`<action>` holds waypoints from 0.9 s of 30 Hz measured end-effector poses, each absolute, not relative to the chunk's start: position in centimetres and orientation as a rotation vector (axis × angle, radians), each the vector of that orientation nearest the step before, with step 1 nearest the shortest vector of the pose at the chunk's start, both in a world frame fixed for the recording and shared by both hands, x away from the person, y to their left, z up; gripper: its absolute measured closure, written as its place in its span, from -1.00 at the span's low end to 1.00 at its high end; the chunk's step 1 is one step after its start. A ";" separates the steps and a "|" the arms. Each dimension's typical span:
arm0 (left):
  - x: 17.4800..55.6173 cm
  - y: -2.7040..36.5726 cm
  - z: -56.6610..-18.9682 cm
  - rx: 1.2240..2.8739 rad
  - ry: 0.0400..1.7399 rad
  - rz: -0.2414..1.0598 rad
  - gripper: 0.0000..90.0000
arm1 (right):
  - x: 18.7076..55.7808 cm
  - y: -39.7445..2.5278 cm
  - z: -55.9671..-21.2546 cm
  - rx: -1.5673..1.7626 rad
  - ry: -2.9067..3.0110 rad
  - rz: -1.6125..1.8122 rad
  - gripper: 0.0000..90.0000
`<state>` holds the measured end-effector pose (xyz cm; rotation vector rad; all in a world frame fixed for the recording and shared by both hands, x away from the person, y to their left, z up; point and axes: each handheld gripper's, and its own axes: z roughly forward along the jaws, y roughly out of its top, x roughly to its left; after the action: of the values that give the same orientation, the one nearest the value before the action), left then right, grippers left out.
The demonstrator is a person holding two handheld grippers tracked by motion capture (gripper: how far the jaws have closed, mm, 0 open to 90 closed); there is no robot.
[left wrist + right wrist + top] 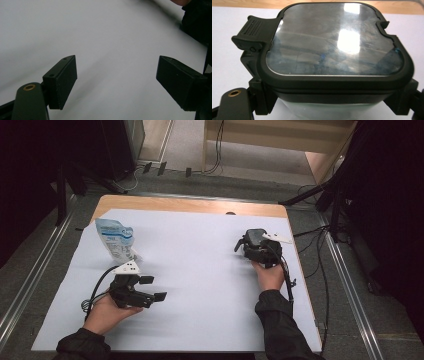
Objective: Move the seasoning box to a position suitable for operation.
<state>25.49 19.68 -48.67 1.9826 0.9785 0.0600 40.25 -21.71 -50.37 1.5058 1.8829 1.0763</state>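
Observation:
At the right of the white sheet, my right gripper [251, 249] is shut on a black container [255, 238]. In the right gripper view the container [334, 42] has a clear lid in a black rim with a ribbed latch [252, 31] at its left. The jaws of that gripper [332, 106] press against both sides of its body. Near the front left, my left gripper [153, 288] is open and points right over bare sheet. Nothing lies between its fingers [63, 80] in the left gripper view. A blue and white pouch [116, 240] stands behind the left gripper.
A white sheet [200, 270] covers most of the wooden table [190, 206]. Cables trail from both grippers, and one runs off the table's right edge. Dark stands and more cables occupy the floor around the table.

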 end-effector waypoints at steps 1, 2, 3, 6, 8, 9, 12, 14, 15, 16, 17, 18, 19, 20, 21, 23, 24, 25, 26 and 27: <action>25.5 19.7 -48.7 1.986 0.977 0.062 -0.60 | 40.2 -21.7 -50.3 1.504 1.886 1.068 -0.66; 25.6 19.6 -48.7 1.987 0.976 0.058 -0.60 | 40.2 -21.6 -50.4 1.492 1.891 1.063 -0.66; 25.6 19.6 -48.7 1.987 0.976 0.058 -0.59 | 40.1 -21.6 -50.3 1.481 1.897 1.054 -0.66; 25.7 19.6 -48.7 1.986 0.982 0.058 -0.59 | 40.0 -21.6 -50.1 1.486 1.899 1.063 -0.65; 25.9 19.6 -48.7 1.980 0.976 0.056 -0.57 | 39.8 -21.6 -49.9 1.498 1.918 1.093 -0.65; 25.9 19.7 -48.6 1.981 0.976 0.055 -0.54 | 39.7 -21.6 -49.8 1.494 1.926 1.093 -0.65; 26.1 19.7 -48.5 1.972 0.970 0.054 -0.43 | 39.2 -21.1 -49.6 1.454 1.948 1.077 -0.65; 26.3 19.6 -48.4 1.971 0.966 0.050 -0.39 | 38.8 -20.9 -49.3 1.438 1.955 1.100 -0.65; 26.3 19.6 -48.4 1.969 0.964 0.040 -0.37 | 38.7 -20.8 -49.2 1.433 1.957 1.105 -0.65; 26.4 19.5 -48.4 1.974 0.959 0.038 -0.35 | 38.4 -20.7 -49.0 1.431 1.959 1.111 -0.65; 26.5 19.5 -48.4 1.977 0.957 0.038 -0.34 | 38.2 -20.6 -48.9 1.418 1.963 1.119 -0.65; 26.6 19.3 -48.4 1.977 0.958 0.032 -0.33 | 37.9 -20.5 -48.7 1.418 1.966 1.124 -0.65; 26.7 19.3 -48.4 1.983 0.948 0.019 -0.30 | 37.6 -20.3 -48.6 1.413 1.971 1.137 -0.65; 26.8 19.2 -48.4 1.993 0.945 0.019 -0.27 | 37.4 -20.2 -48.4 1.407 1.974 1.148 -0.65; 26.9 19.1 -48.5 1.999 0.942 0.004 -0.24 | 37.0 -20.0 -48.4 1.395 1.978 1.156 -0.65; 27.0 18.9 -48.5 2.024 0.943 0.013 -0.10 | 36.5 -19.7 -48.2 1.374 1.991 1.164 -0.65; 27.1 18.8 -48.5 2.031 0.943 0.008 -0.05 | 36.1 -19.5 -48.2 1.373 1.998 1.171 -0.65; 27.2 18.7 -48.5 2.033 0.941 0.006 -0.01 | 35.7 -19.3 -48.2 1.365 2.008 1.177 -0.65; 27.2 18.7 -48.5 2.028 0.936 0.004 0.01 | 35.4 -19.2 -48.2 1.365 2.009 1.183 -0.65; 27.3 18.6 -48.5 2.024 0.925 0.013 0.03 | 35.1 -19.0 -48.3 1.362 2.017 1.192 -0.65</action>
<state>27.29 18.62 -48.48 2.0241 0.9246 0.0129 35.09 -19.01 -48.31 1.3620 2.0170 1.1922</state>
